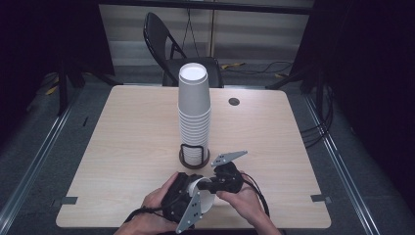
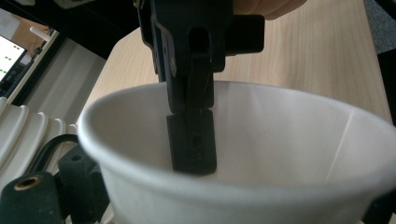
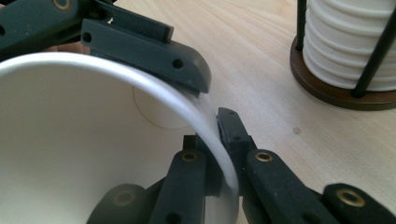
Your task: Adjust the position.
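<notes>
My left gripper (image 1: pixel 188 198) lies low at the near edge of the table (image 1: pixel 122 147), my left hand (image 1: pixel 159 196) wrapped round its body, its jaws spread wide around the white paper cup (image 1: pixel 205 193). My right gripper (image 3: pixel 219 154) meets it from the right, jaws pinched shut on the cup's rim, one inside, one outside. My right hand (image 1: pixel 244 200) grasps it from behind.

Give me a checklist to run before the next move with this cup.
1. Right gripper pinches the paper cup at its rim, one jaw inside, one outside: ok.
2. Left gripper has the cup between its jaws; whether it squeezes firmly: cannot tell.
3. Cup wall uncrushed where it shows: ok.
4. Cup stack upright in its holder: ok.
5. Held cup apart from the stack: ok.
</notes>
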Available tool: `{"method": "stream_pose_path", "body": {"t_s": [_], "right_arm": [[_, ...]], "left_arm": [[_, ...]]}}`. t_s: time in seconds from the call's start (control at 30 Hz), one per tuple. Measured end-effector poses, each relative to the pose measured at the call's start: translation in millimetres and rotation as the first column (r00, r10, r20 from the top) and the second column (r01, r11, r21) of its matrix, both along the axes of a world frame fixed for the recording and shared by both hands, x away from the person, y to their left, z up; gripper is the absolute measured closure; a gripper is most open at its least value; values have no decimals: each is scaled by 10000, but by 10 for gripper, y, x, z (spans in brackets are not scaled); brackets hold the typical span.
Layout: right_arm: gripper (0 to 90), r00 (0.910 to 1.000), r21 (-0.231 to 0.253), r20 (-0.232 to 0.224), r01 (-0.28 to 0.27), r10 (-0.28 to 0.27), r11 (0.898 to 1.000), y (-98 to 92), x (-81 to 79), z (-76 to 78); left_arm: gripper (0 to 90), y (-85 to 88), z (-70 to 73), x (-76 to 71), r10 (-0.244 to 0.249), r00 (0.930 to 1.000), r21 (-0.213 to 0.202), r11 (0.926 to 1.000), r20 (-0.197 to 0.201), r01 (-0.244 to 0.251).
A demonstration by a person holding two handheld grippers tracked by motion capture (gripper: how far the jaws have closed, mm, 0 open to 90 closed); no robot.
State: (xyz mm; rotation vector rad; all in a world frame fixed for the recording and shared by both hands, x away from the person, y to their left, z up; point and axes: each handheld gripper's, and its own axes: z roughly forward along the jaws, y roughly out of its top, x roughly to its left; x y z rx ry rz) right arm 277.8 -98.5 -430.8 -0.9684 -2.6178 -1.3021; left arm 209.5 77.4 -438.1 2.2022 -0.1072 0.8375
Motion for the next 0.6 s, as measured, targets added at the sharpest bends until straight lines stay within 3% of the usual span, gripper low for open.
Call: {"method": "stream_pose_path", "body": {"t_s": [0.43, 0.6], "right_arm": [[879, 9995, 255, -265, 199, -193, 9995, 23, 3, -32], [779, 9996, 443, -156, 252, -246, 9987, 8, -8, -26]], "left_arm": [[105, 3, -13, -6, 166, 9998, -150, 9998, 81, -165], [115, 36, -3, 23, 419, 9989, -562, 9975, -232, -431]]}}
